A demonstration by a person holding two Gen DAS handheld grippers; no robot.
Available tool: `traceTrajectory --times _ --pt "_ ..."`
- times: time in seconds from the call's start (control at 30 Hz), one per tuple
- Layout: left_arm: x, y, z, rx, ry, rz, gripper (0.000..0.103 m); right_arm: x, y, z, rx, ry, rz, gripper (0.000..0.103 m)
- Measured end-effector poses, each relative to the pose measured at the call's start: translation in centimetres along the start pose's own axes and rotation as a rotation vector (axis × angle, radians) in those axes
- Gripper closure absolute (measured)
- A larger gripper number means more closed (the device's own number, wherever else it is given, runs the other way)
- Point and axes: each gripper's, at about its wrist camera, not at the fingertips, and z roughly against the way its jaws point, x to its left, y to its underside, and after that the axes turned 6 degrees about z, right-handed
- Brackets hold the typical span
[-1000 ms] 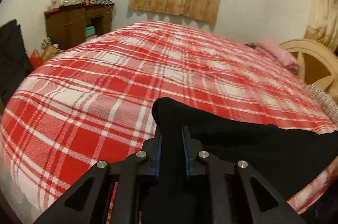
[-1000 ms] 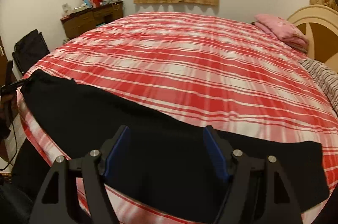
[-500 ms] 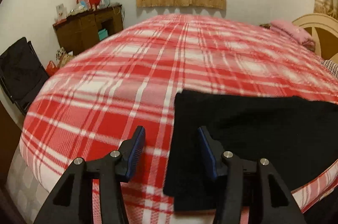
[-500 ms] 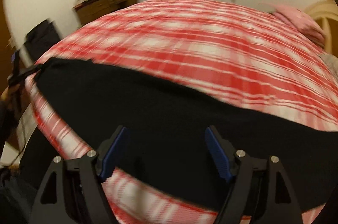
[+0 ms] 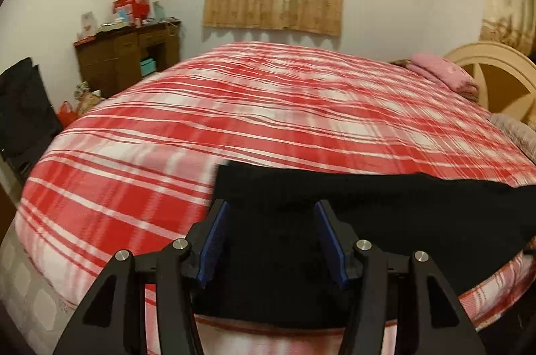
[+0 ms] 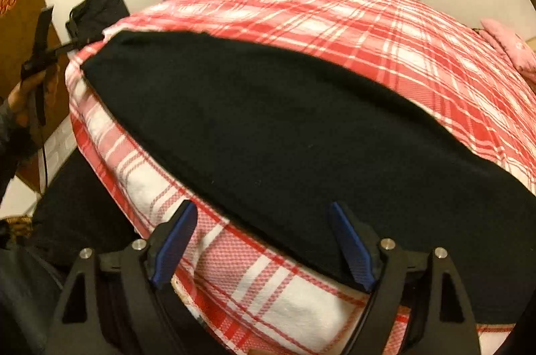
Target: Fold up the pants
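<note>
A wide bed under a red-and-white plaid cover [image 5: 234, 107] carries long black fabric pants [image 6: 268, 127] flat along its near edge. A brown wooden dresser [image 5: 127, 60] stands beyond. The left hand-held gripper [image 5: 271, 234], which clamped a cuff a second ago, hovers apart; the right hand-held gripper [image 6: 264, 241] is opening, empty.

The left gripper [image 5: 269, 241] is standing open, and the right gripper [image 6: 264, 242] is opening wider, both holding nothing.
</note>
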Motion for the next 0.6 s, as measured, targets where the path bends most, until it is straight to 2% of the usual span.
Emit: traceTrajectory --times 0.1,0.2,0.37,0.43,0.5,0.6 --pt "-2.2 0.6 -0.6 0.028 0.038 -0.037 0.048 -1.9 -0.4 2.1 -0.064 0.029 -0.059 0.019" --pt "-4.1 1.2 -1.1 0.049 0.066 -0.069 0.048 -5.2 -0.6 4.4 -0.102 0.097 -0.132 0.019" --pt "-5.0 1.9 -2.5 0.076 0.053 -0.081 0.048 -13.6 0.8 8.9 -0.148 0.259 -0.336 0.019" --pt "-4.5 2.1 -3.2 0.088 0.04 -0.054 0.048 -17.5 2.0 10.2 -0.125 0.369 -0.434 0.018" --pt "-4.2 2.4 -3.7 0.101 0.025 -0.041 0.048 -20.8 3.2 10.7 -0.081 0.444 -0.523 0.017" --pt "-4.3 2.9 -4.2 0.102 0.021 -0.038 0.043 -24.9 5.7 10.3 0.003 0.472 -0.646 0.017"
